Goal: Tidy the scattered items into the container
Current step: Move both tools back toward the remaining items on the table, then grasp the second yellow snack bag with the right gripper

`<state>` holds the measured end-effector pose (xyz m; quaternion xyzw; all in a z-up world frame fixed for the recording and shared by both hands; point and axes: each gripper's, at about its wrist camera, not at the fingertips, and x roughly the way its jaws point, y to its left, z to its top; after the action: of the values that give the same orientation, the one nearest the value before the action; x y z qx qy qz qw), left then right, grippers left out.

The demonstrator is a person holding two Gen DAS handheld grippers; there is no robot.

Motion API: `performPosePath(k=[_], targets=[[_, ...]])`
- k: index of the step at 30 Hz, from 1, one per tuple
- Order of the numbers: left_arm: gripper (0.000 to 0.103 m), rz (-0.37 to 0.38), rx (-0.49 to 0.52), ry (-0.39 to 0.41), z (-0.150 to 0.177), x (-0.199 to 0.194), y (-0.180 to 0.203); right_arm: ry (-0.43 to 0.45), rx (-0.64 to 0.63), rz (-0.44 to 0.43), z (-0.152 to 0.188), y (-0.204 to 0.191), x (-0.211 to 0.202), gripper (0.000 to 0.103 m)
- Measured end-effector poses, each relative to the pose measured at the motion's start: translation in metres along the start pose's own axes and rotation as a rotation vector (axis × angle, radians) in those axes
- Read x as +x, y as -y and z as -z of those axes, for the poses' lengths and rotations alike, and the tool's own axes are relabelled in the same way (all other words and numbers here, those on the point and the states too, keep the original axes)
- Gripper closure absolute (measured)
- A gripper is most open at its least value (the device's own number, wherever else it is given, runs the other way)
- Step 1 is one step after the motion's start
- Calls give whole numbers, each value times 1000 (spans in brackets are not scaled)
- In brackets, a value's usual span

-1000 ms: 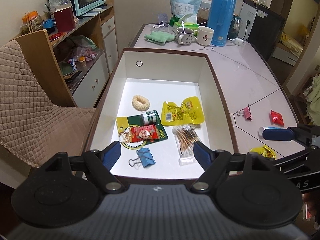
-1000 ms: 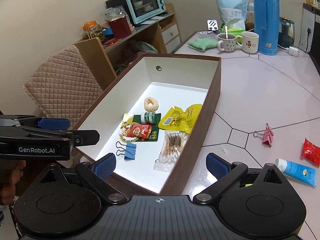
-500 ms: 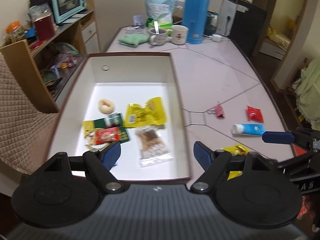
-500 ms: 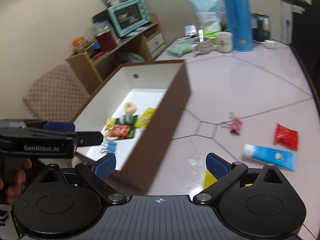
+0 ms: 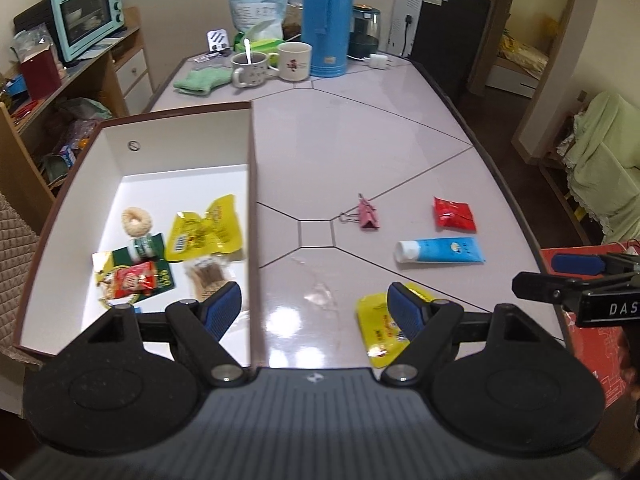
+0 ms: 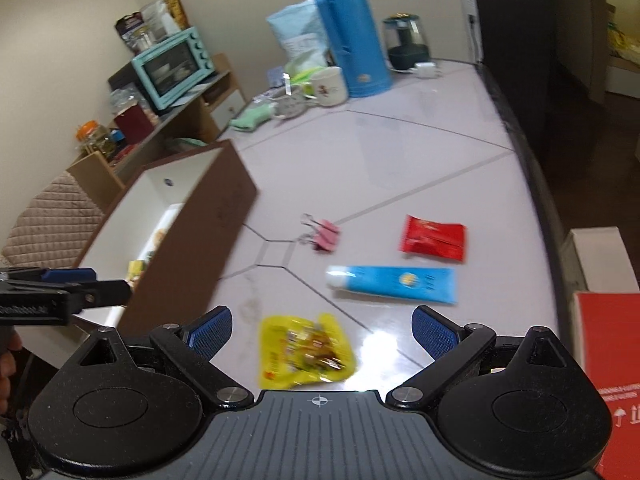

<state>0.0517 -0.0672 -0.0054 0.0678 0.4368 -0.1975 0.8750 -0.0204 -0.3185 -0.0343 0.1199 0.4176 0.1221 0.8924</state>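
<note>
The brown box (image 5: 251,184) with a white inside stands on the left of the table and holds several packets, a swab pack and a ring. On the table lie a pink binder clip (image 5: 366,216) (image 6: 322,234), a red packet (image 5: 454,214) (image 6: 434,237), a blue tube (image 5: 440,250) (image 6: 394,283) and a yellow packet (image 5: 380,326) (image 6: 304,350). My left gripper (image 5: 316,312) is open and empty above the table beside the box's right wall. My right gripper (image 6: 322,330) is open, its fingers either side of the yellow packet, above it.
At the far end stand a blue thermos (image 5: 326,16), two mugs (image 5: 294,60), a green cloth (image 5: 200,82) and a bag. A red carton (image 6: 612,364) sits at the right table edge. A chair and a shelf with a teal oven (image 5: 86,14) are left.
Both grippers have swung right, away from over the box toward the loose items. The yellow packet now lies between the right gripper's open fingers. Nothing has been picked up.
</note>
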Motion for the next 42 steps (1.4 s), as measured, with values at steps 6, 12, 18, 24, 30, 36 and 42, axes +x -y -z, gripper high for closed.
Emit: performPosePath(k=[6,12,18,24,30,36,42], targets=[[26,5,2,-1,-2,7,21,-35,-4,-15,6,26,-2,4],[26,-23,-15,-6,-2,7,21,-86,-80,-96,9,18,25,4],[26,-52,-38,-30,0,9,5,-174,-140,-143,22,3,79,5],[26,-52,-38,-51,-4,17,-11,-195,-111,-131,26,-2,121,5],[26,-27,-15,-63,-16,31,-17,-225,-133,-114,24,-5,141,33],[26,-2,6,-71,-24,42,-16,-220,-224,-84,30,-15,143,33],[26,14,13,-81,-21,46,-10,-198,-395,-30,49,-36,145,34]])
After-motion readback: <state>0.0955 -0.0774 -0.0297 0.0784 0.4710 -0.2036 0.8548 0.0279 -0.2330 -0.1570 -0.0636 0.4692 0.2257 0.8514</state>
